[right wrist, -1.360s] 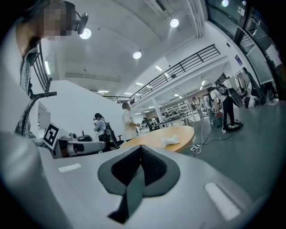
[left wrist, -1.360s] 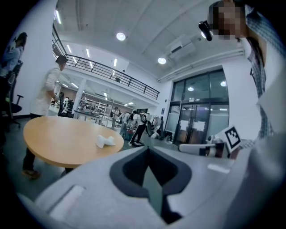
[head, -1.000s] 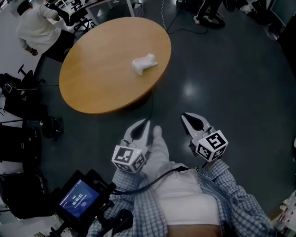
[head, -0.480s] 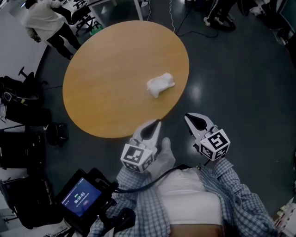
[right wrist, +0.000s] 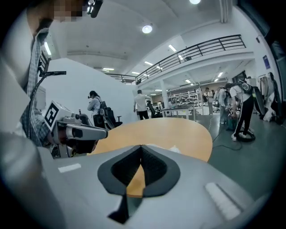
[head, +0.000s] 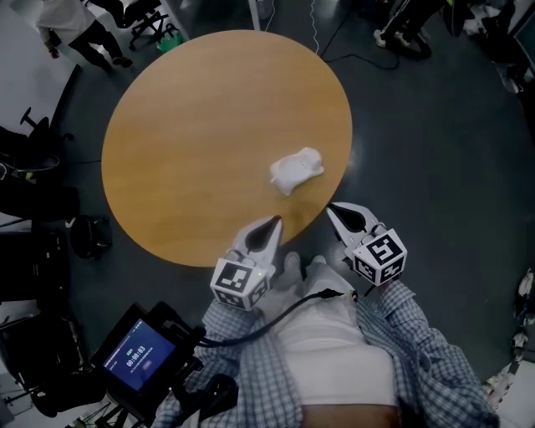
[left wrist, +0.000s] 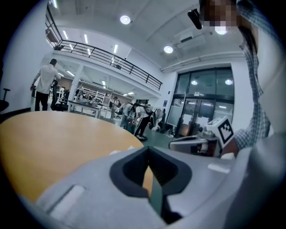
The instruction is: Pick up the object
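A small white lumpy object (head: 296, 169) lies on the round wooden table (head: 192, 134), near its right front edge. My left gripper (head: 273, 222) is at the table's near edge, jaws shut and empty, its tips below and left of the object. To the right, my right gripper (head: 334, 210) is shut and empty just off the rim, below and right of the object. In the right gripper view the white object (right wrist: 175, 149) peeks just over the shut jaws, with the left gripper (right wrist: 78, 132) at the left. In the left gripper view the tabletop (left wrist: 49, 143) fills the left.
Dark glossy floor (head: 443, 184) surrounds the table. Office chairs and dark gear (head: 33, 242) stand at the left. A handheld screen unit (head: 138, 359) hangs at the lower left. People stand beyond the table's far side (head: 84, 29) and at the top right (head: 401, 25).
The table and white object have come nearer and lower in the head view. Both grippers now reach the table's near edge, still shut.
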### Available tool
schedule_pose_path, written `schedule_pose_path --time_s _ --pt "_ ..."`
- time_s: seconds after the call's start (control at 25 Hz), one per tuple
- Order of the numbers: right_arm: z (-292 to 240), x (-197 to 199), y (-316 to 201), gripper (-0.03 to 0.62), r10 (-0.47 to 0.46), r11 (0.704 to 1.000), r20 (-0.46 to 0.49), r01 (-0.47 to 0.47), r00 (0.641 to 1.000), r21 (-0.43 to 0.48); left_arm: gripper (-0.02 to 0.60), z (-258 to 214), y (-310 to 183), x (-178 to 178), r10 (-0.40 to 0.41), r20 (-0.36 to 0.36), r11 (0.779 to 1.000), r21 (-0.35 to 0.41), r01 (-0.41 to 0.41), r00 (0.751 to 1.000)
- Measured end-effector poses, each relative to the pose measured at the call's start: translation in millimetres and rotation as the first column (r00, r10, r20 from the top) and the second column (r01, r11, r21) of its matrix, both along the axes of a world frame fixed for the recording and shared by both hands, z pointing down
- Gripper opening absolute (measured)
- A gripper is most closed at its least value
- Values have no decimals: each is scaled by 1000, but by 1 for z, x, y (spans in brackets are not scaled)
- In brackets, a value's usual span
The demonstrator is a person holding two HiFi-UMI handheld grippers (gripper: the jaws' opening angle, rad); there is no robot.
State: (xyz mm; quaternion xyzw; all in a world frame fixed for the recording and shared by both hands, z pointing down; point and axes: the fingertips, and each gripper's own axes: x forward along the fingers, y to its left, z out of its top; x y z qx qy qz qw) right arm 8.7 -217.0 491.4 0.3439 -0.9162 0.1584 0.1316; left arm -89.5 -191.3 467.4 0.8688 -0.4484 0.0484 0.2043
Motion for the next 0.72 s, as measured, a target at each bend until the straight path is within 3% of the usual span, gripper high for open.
schedule_pose_path --time_s 0.2,0.32,0.4,0.52,0.72 --pt "19 -22 -1 5 -152 987 -172 160 973 31 -2 10 4 -17 -34 0 999 -20 34 999" --pt "25 -39 -5 45 -294 946 -306 322 906 43 -2 10 4 -24 -71 -2 997 -26 71 997" --pt "33 -47 -11 90 -389 899 -407 438 827 30 -2 10 3 -27 -107 -2 994 -34 107 994" --pt "51 -57 -28 185 -505 809 -542 588 672 -26 -2 10 -2 -34 -154 11 987 -44 154 988" --pt "86 -75 -45 319 -652 616 -659 769 375 -171 -2 13 -11 -55 -246 16 967 -61 246 969"
